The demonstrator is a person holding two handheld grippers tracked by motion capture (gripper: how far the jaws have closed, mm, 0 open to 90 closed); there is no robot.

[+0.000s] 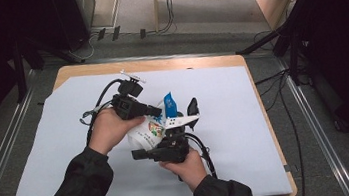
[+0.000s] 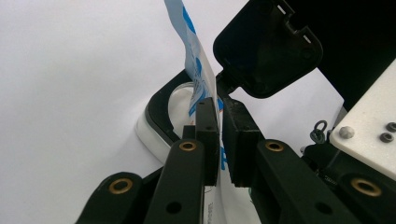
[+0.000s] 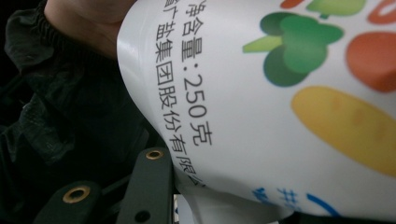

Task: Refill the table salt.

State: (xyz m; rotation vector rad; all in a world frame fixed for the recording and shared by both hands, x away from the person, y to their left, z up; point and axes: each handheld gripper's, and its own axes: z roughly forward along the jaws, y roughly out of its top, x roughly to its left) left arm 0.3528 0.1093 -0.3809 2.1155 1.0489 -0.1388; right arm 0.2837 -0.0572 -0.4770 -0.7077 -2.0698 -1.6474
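1. While pinching the blue top edge of the white pouch (image 1: 152,129), left gripper (image 1: 156,111) clamped tight, jaws nearly together.
2. Right gripper (image 1: 141,154) gripping the pouch's printed body, jaws partway apart.
3. Pouch held up above the white sheet (image 1: 227,137), between both hands.

A recording lab or studio is showing itself here: a wooden table (image 1: 265,117) under a plain white sheet (image 1: 226,122) is standing on grey carpet (image 1: 321,160), well beyond the tongs cables (image 1: 169,8) are trailing across the floor, and dark stand legs (image 1: 266,42) are bracketing both sides in dim surroundings.
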